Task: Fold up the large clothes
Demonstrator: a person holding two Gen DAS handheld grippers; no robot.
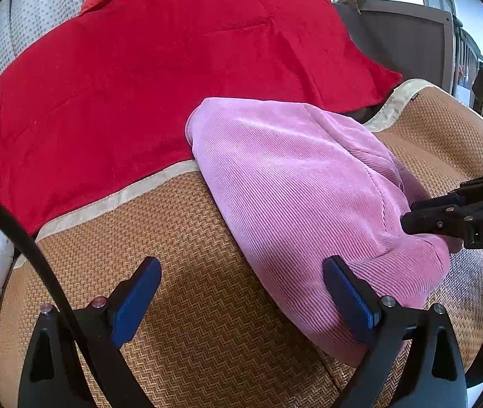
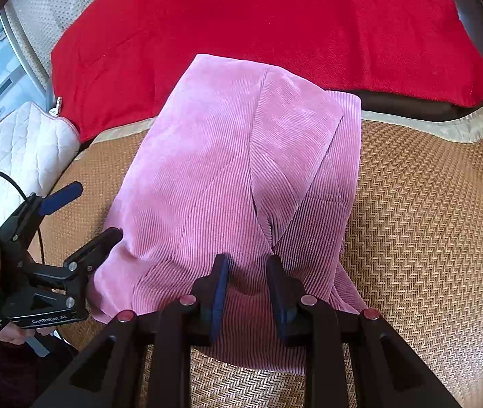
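Daylight pours over a woven straw mat (image 2: 421,204), red blanket (image 2: 275,27) behind, dotted cream upholstery (image 1: 37,13), quilted white cushion (image 2: 30,142) alongside.

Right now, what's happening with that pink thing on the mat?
A person is folding a pink garment on a woven mat, with a gripper in each hand. The right gripper pinches a bunch of cloth at the near edge. The left gripper is open, one of its fingers against the garment's side.

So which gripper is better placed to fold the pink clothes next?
Probably the right gripper: its jaws are narrowed around a raised fold of the pink garment at its near edge. The left gripper is wide open, with only one finger against the garment's side.
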